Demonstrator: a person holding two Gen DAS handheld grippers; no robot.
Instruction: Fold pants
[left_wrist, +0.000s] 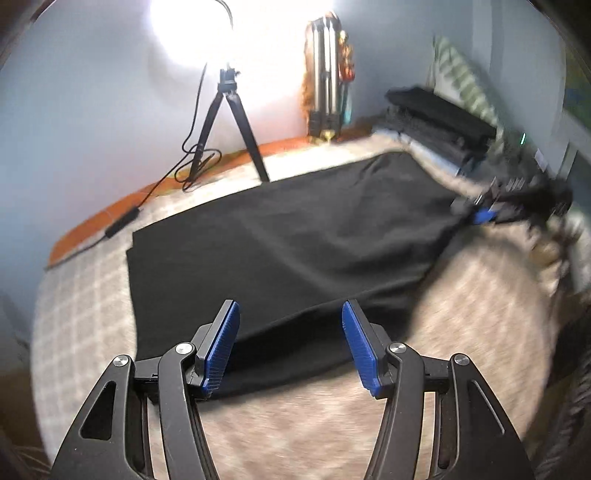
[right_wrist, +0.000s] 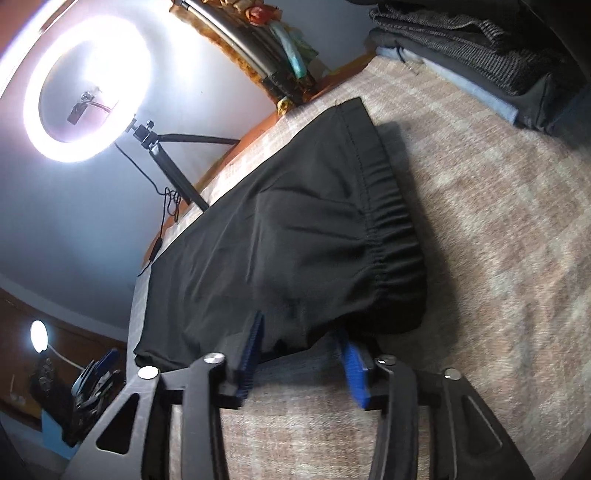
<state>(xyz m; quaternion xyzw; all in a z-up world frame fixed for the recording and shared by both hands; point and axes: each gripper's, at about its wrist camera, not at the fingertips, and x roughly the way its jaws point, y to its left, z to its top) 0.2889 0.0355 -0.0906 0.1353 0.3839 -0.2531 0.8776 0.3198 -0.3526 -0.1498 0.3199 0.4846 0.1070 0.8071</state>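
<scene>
Black pants (left_wrist: 288, 236) lie flat, folded lengthwise, on a beige checked bedspread (left_wrist: 81, 317). My left gripper (left_wrist: 290, 350) is open, its blue pads just above the pants' near edge, nothing between them. My right gripper (left_wrist: 484, 214) shows at the right end of the pants, blurred. In the right wrist view the elastic waistband (right_wrist: 391, 229) lies ahead, and my right gripper (right_wrist: 303, 365) stands wide apart with its blue pads (right_wrist: 352, 373) partly under the near waist corner of the pants (right_wrist: 280, 236). It has not closed on the cloth.
A ring light (right_wrist: 88, 88) on a black tripod (left_wrist: 229, 122) stands at the bed's far edge, with its cable (left_wrist: 162, 177) trailing on the bed. A stack of folded dark clothes (left_wrist: 439, 122) sits at the far right. Metal poles (left_wrist: 325, 74) lean on the wall.
</scene>
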